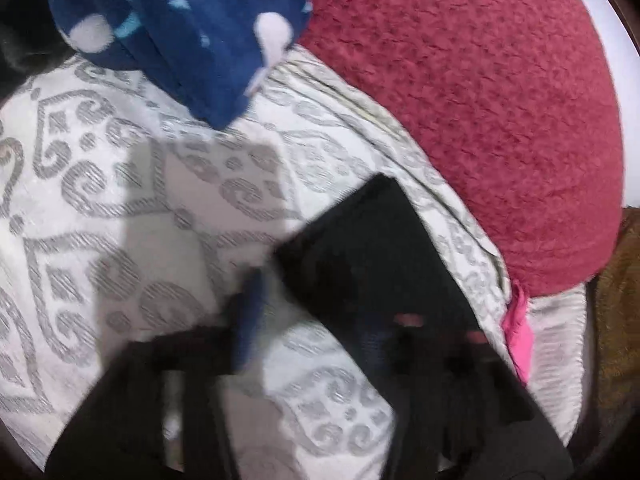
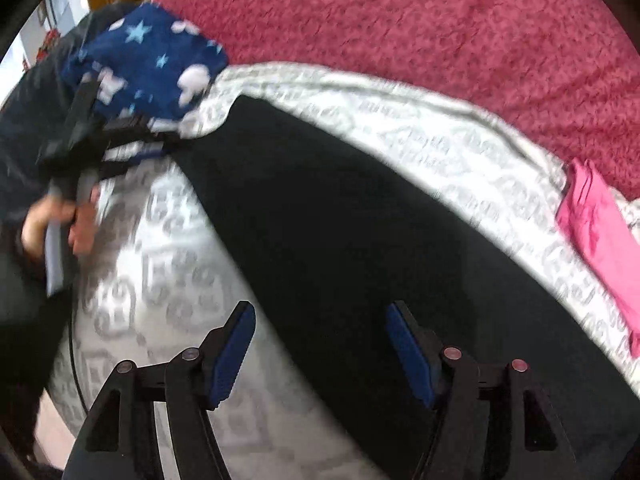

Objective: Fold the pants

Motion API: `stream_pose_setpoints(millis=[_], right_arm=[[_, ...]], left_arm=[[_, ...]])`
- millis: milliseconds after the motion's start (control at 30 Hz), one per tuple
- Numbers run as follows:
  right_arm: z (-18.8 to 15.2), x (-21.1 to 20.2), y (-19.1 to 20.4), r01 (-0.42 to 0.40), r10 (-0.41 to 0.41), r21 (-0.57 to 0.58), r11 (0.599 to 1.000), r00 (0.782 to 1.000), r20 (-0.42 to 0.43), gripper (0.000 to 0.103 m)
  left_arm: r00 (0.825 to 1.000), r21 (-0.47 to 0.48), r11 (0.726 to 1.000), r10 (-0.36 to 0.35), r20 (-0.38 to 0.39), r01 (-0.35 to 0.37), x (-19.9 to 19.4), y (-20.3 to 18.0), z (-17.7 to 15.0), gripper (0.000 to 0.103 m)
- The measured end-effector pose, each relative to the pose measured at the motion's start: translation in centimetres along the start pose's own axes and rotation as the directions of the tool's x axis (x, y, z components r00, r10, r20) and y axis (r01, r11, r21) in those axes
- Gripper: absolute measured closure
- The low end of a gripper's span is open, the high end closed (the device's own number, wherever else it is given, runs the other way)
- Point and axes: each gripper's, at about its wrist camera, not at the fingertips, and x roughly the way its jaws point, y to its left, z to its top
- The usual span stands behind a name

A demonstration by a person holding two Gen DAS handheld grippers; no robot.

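Observation:
The black pants (image 2: 320,216) lie spread on a white bedcover with grey swirls (image 2: 460,148). My right gripper (image 2: 320,352) is open just above the pants, its blue pads (image 2: 236,356) apart and empty. In the left wrist view a black pants corner (image 1: 372,248) lies over the right finger of my left gripper (image 1: 320,320); only one blue pad (image 1: 248,320) shows, blurred. The left gripper also shows in the right wrist view (image 2: 92,136), held by a hand at the pants' far left end.
A navy fleece with stars and white spots (image 1: 192,28) lies at the far edge of the cover. A dark red blanket (image 1: 480,100) lies behind. A folded pink garment (image 2: 600,236) sits at the right. Brown fabric (image 1: 616,320) is at the far right.

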Motion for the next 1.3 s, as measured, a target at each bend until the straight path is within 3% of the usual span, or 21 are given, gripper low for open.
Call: stream_pose_setpoints(millis=[33, 100, 167, 300, 333, 433, 533, 633, 800, 867, 1000, 1033, 1100, 1133, 1233, 1300], right_arm=[[1.0, 0.0, -0.2, 0.003, -0.003, -0.01, 1.0, 1.0, 0.01, 0.033], [3.7, 0.2, 0.0, -0.015, 0.017, -0.06, 0.998, 1.0, 0.026, 0.033], [6.3, 1.0, 0.4, -0.05, 0.053, -0.105, 0.993, 0.998, 0.025, 0.034], [12.1, 3.5, 1.9, -0.083, 0.089, -0.169, 0.982, 0.996, 0.031, 0.037], [13.2, 4.0, 2.4, -0.097, 0.105, -0.176, 0.98, 0.994, 0.039, 0.037], [16.7, 6.2, 4.5, -0.138, 0.15, -0.208, 0.968, 0.988, 0.044, 0.037], [18.9, 9.2, 6.9, -0.115, 0.124, -0.282, 0.953, 0.992, 0.013, 0.037], [20.2, 12.1, 8.5, -0.109, 0.108, -0.332, 0.937, 0.994, -0.022, 0.037], [20.9, 15.2, 9.6, -0.167, 0.153, -0.356, 0.92, 0.986, -0.067, 0.037], [20.8, 15.7, 9.9, -0.142, 0.129, -0.377, 0.915, 0.99, -0.059, 0.037], [20.6, 16.4, 10.4, -0.151, 0.134, -0.39, 0.908, 0.988, -0.071, 0.038], [20.6, 16.6, 10.4, -0.162, 0.143, -0.388, 0.907, 0.987, -0.077, 0.045], [20.5, 17.1, 10.6, -0.193, 0.16, -0.386, 0.902, 0.98, -0.116, 0.071], [20.5, 17.4, 10.7, -0.191, 0.153, -0.386, 0.902, 0.98, -0.128, 0.091], [20.5, 17.3, 10.6, -0.186, 0.15, -0.388, 0.903, 0.981, -0.122, 0.098], [20.8, 16.4, 10.1, -0.185, 0.163, -0.373, 0.909, 0.982, -0.09, 0.099]], left_arm=[[1.0, 0.017, 1.0, -0.01, 0.003, 0.01, -0.1, -0.4, -0.4, 0.024], [1.0, 0.094, 0.995, -0.011, -0.002, 0.011, 0.3, -1.5, -1.0, 0.023], [0.999, 0.155, 0.987, 0.04, -0.025, -0.036, 1.5, -2.2, -1.4, 0.024], [0.992, 0.301, 0.945, 0.126, 0.019, -0.125, 2.4, -4.7, -2.1, 0.024], [0.993, 0.312, 0.943, 0.116, 0.02, -0.117, 2.4, -4.7, -2.1, 0.024], [1.0, 0.256, 0.966, 0.026, 0.006, -0.026, 2.0, -3.3, -1.3, 0.026], [0.998, 0.106, 0.993, -0.063, 0.026, 0.06, 0.6, -0.2, 0.0, 0.057], [0.989, -0.008, 0.99, -0.138, 0.042, 0.139, 0.0, 2.2, 0.8, 0.071], [0.99, 0.08, 0.987, -0.143, 0.01, 0.142, 0.4, 0.3, 0.3, 0.072], [0.99, 0.112, 0.984, -0.141, 0.019, 0.138, 0.3, -0.3, 0.2, 0.072], [0.993, 0.09, 0.989, -0.119, -0.004, 0.119, 1.0, 0.0, 0.5, 0.072], [0.993, 0.081, 0.989, -0.121, 0.006, 0.12, 0.9, 0.1, 0.5, 0.072], [0.993, 0.061, 0.992, -0.111, 0.051, 0.108, 0.0, 0.7, 0.7, 0.072], [0.992, 0.054, 0.993, -0.106, 0.068, 0.103, -0.3, 0.9, 0.7, 0.072], [0.988, 0.029, 0.993, -0.117, 0.099, 0.115, -1.0, 1.5, 0.8, 0.072], [0.99, 0.049, 0.992, -0.117, 0.073, 0.113, -0.2, 1.2, 0.8, 0.072]])
